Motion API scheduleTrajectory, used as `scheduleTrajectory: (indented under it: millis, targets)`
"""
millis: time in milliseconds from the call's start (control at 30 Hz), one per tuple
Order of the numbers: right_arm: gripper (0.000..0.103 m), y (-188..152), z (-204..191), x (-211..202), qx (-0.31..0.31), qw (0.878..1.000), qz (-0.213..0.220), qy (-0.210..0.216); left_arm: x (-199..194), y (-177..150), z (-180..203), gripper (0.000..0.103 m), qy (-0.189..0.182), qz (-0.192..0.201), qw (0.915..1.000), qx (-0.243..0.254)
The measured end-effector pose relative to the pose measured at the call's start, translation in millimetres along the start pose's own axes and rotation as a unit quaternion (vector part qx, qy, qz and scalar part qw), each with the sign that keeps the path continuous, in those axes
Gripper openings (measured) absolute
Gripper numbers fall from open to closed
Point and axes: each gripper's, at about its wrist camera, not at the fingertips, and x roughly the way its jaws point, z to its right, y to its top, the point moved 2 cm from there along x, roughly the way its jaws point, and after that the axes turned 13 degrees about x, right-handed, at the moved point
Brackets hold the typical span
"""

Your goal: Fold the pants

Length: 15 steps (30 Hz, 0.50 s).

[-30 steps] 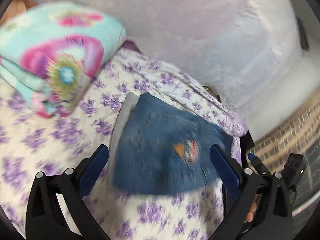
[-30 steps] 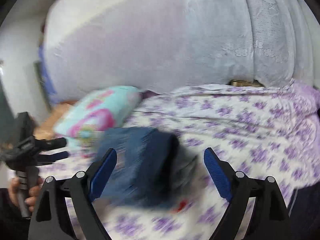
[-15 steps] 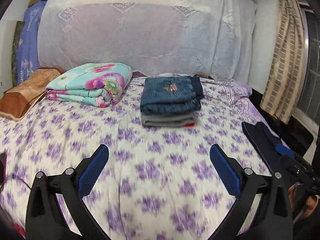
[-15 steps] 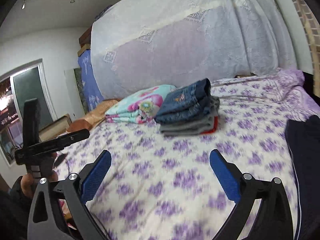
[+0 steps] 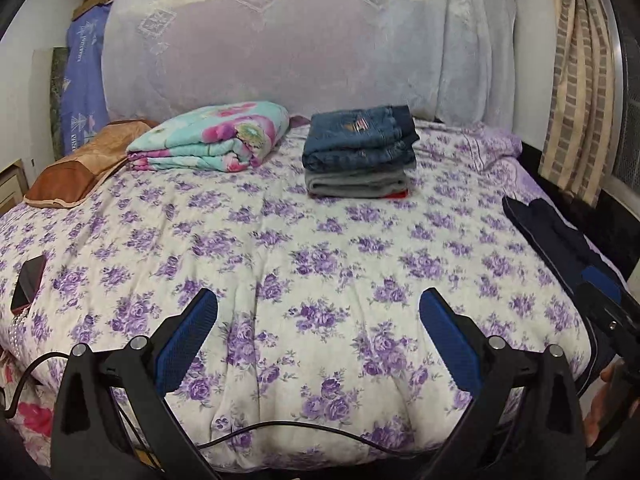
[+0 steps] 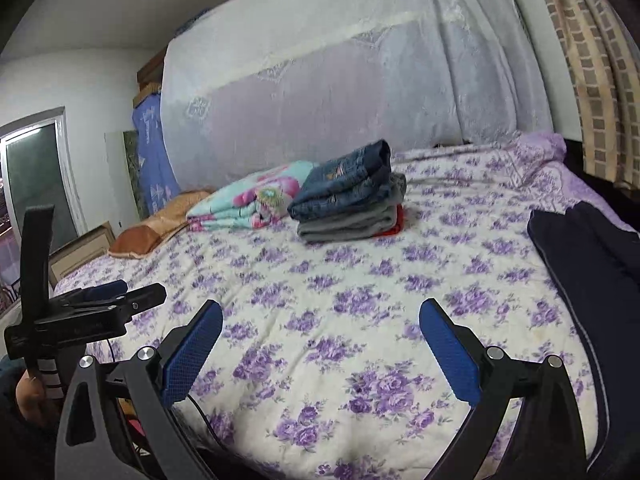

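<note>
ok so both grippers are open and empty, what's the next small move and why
Probably swing the right gripper toward the dark navy pants at the bed's right edge. The folded jeans already top the stack, those pants lie unfolded, and the left gripper sits farther from them.

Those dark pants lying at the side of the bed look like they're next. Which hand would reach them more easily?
Probably the right. The dark pants lie at the bed's right edge, beside the right hand-held gripper, which is open and empty. The left hand-held gripper, also open, faces the middle of the bed, farther away.
</note>
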Motion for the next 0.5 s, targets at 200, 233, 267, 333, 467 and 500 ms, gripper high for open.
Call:
scheduleTrajectory:
  millis: [200,233,267,333,467,500]
  targets:
    - [0.099,-2.4,1.0,-2.7,0.001,1.000,-0.003,-0.004,-2.6,0.0,8.8,0.098,0.007,0.012,0.9997,0.021]
    - [0.099,-2.5,1.4,-2.5,0.001,1.000,-0.004,-0.005,-2.0,0.0,8.5,0.098,0.005,0.012,0.9997,0.021]
    - [0.099,-2.7,2.0,-2.1,0.001,1.000,-0.004,-0.005,-0.8,-0.3,7.5,0.098,0.004,0.010,0.9998,0.019]
    - [0.099,-3.5,2.2,-1.0,0.001,1.000,-0.005,-0.007,1.8,-1.2,5.4,0.098,-0.001,0.004,0.9999,0.014]
    - [0.099,-5.2,3.3,3.4,0.003,1.000,-0.012,-0.009,10.6,-4.1,5.1,0.098,0.007,-0.015,0.9997,0.018]
    - [0.099,-5.8,3.7,4.4,0.003,1.000,-0.013,-0.010,12.8,-5.2,5.0,0.098,0.011,-0.018,0.9996,0.019]
